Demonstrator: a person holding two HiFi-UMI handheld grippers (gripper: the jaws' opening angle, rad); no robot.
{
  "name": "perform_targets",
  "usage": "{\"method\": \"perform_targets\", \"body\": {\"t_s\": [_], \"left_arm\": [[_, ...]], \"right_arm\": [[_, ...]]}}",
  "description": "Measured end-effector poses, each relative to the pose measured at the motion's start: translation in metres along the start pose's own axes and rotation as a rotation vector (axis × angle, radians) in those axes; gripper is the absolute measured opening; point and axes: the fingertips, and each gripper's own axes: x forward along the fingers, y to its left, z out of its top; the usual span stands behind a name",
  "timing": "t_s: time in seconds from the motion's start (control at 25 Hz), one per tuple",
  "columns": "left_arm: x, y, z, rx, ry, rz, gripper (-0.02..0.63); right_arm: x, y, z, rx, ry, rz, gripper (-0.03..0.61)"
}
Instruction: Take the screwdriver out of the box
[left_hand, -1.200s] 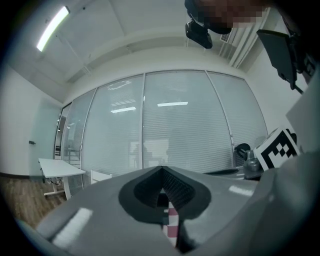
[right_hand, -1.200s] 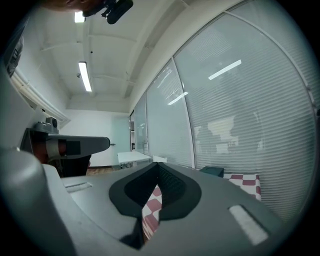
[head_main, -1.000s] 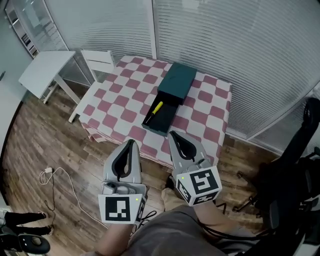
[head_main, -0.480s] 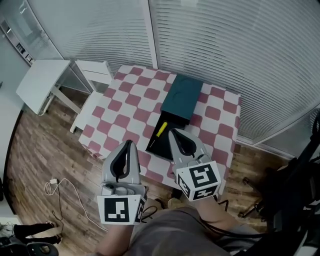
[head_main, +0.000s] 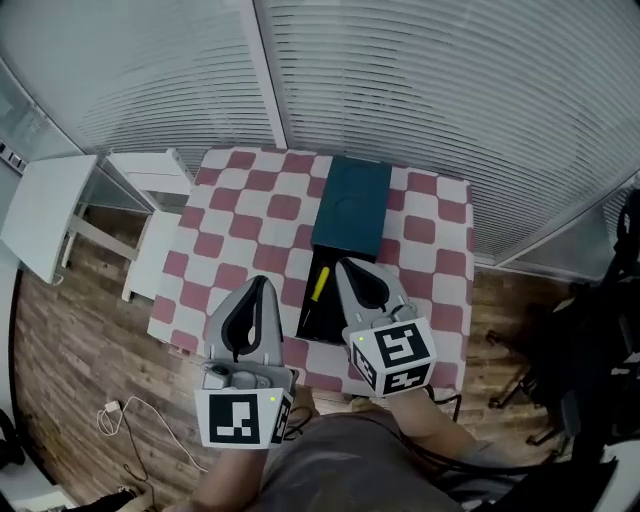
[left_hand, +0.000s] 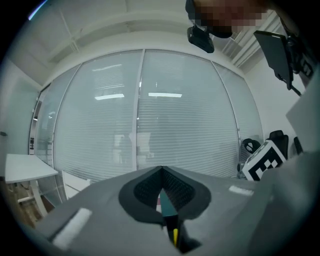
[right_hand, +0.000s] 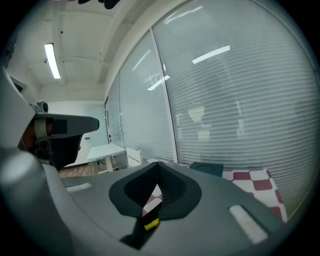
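A dark teal box (head_main: 350, 205) lies on the red-and-white checked table (head_main: 240, 215). Its black tray (head_main: 312, 322) is slid out toward me. In the tray lies the screwdriver (head_main: 318, 283) with a yellow handle. My right gripper (head_main: 346, 266) is shut and empty, its tip over the tray's right edge beside the screwdriver. My left gripper (head_main: 262, 284) is shut and empty, left of the tray above the table's near part. In the left gripper view the gripper (left_hand: 161, 170) shows the box (left_hand: 166, 205) and yellow handle (left_hand: 175, 236) through its gap. The right gripper (right_hand: 158, 164) shows the handle (right_hand: 151, 223) likewise.
A white side table (head_main: 45, 210) and a white stool (head_main: 150, 200) stand left of the checked table. Glass walls with blinds (head_main: 450, 90) run behind it. A black office chair (head_main: 600, 340) is at the right. A white cable (head_main: 130, 410) lies on the wood floor.
Both grippers have moved forward toward the table, still shut. The table and box now sit closer under them, and the right tip now overlaps the tray.
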Motion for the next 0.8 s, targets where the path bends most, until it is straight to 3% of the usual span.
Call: {"method": "perform_targets", "body": {"t_s": [0.24,0.56,0.8], "left_arm": [[0.039,0.038,-0.023,-0.018,0.066,-0.109,0.001],[0.078,0.056,-0.076,-0.056,0.169,-0.233,0.001],[0.093,0.066,-0.110,-0.101,0.228,-0.286,0.000]], "right_arm": [[0.039,-0.002,-0.043,0.085,0.109,-0.127,0.028],[0.074,-0.018,-0.109,0.155,0.253,-0.275,0.092],[0.083,-0.019,-0.144,0.193,0.352,-0.335,0.135]]}}
